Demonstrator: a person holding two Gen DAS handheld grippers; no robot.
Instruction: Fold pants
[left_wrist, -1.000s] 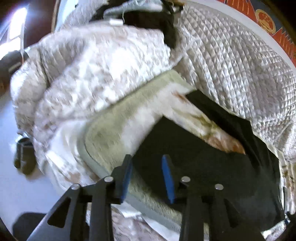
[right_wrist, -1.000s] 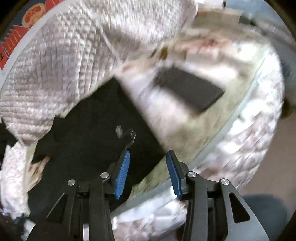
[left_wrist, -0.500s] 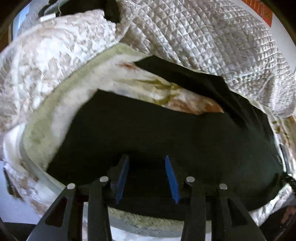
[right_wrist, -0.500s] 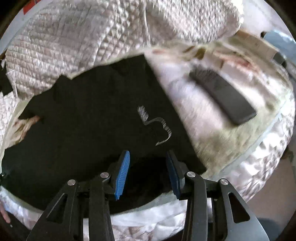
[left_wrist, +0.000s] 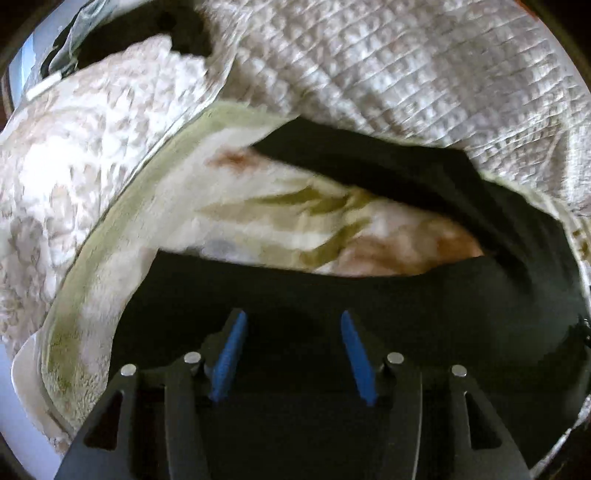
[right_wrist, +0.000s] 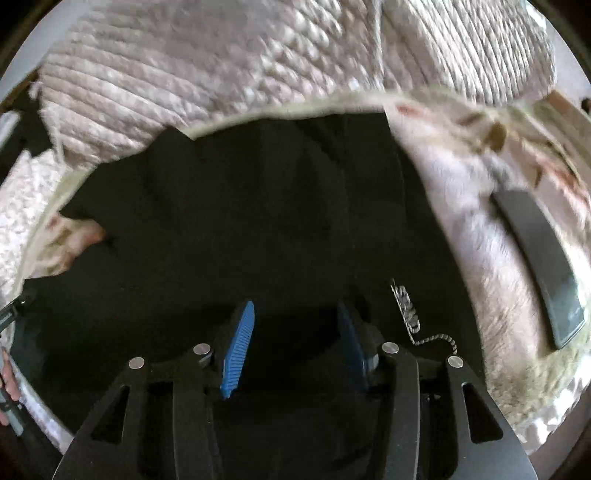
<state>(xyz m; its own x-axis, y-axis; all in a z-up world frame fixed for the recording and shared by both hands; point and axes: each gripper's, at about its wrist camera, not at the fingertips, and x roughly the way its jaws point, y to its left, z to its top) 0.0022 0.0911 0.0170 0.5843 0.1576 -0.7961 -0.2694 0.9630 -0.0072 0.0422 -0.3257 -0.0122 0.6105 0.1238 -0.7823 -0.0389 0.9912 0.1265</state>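
Note:
Black pants (left_wrist: 369, 295) lie spread on a floral blanket (left_wrist: 295, 214) on the bed. In the left wrist view my left gripper (left_wrist: 291, 332) is open, low over one leg near its hem; the other leg (left_wrist: 388, 173) runs along the far side. In the right wrist view my right gripper (right_wrist: 293, 325) is open over the waist end of the pants (right_wrist: 258, 221), next to a white printed logo (right_wrist: 406, 310). Neither gripper holds cloth.
A crumpled quilted cover (left_wrist: 406, 66) is piled behind the pants and shows in the right wrist view too (right_wrist: 221, 55). A dark phone-like slab (right_wrist: 539, 258) lies on the blanket right of the pants. A patterned bedspread (left_wrist: 66, 166) hangs at the left bed edge.
Both grippers have moved in from the bed edges and lowered over the pants, which now fill the lower half of both views. The jaws stay open.

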